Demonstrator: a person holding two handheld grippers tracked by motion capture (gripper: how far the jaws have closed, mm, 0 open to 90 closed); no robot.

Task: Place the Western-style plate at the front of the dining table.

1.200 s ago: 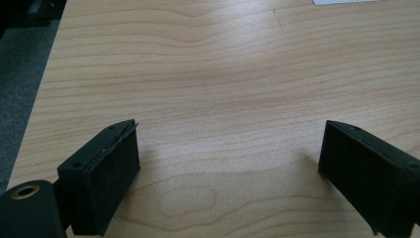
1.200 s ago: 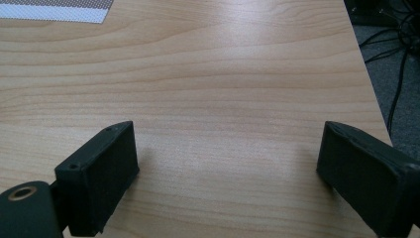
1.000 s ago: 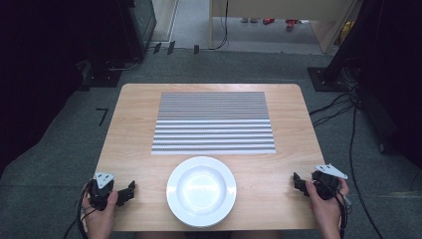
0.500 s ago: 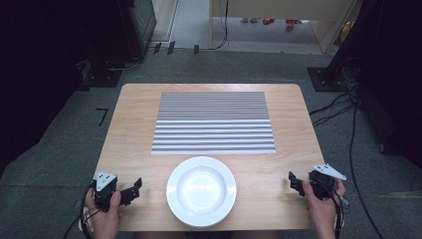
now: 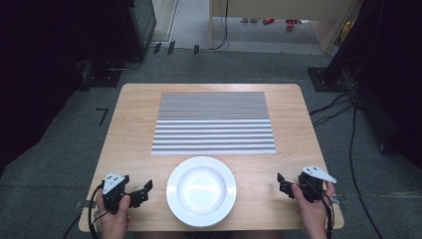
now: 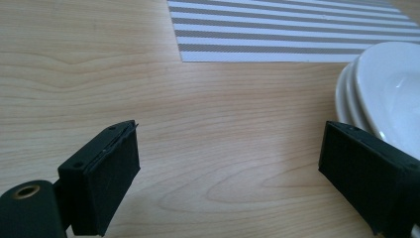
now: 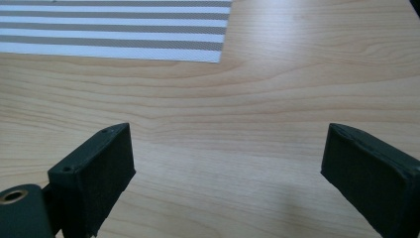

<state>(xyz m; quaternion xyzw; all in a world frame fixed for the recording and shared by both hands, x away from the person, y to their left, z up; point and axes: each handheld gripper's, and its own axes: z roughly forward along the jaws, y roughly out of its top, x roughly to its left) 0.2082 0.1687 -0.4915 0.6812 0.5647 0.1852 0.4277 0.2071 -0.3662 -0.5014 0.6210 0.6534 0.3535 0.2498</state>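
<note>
A white plate (image 5: pixel 201 191) sits at the table's near edge, in front of a grey-and-white striped placemat (image 5: pixel 214 122). My left gripper (image 5: pixel 142 193) rests low over the wood just left of the plate, open, with its jaws pointing at the rim. In the left gripper view my left gripper (image 6: pixel 228 158) holds nothing, and the plate (image 6: pixel 391 84) shows a doubled rim beyond the right jaw, as if two plates were stacked. My right gripper (image 5: pixel 282 185) stands open to the right of the plate. In the right gripper view there is bare wood between the fingers of my right gripper (image 7: pixel 228 158).
The wooden table (image 5: pixel 134 129) has bare strips on both sides of the placemat. The placemat's near corner (image 7: pixel 114 29) lies ahead of the right gripper. Cables (image 5: pixel 348 124) trail on the grey floor to the right of the table.
Both grippers have slid inward along the near edge toward the plate. Their jaws stay wide apart, and the plate and the placemat have not moved.
</note>
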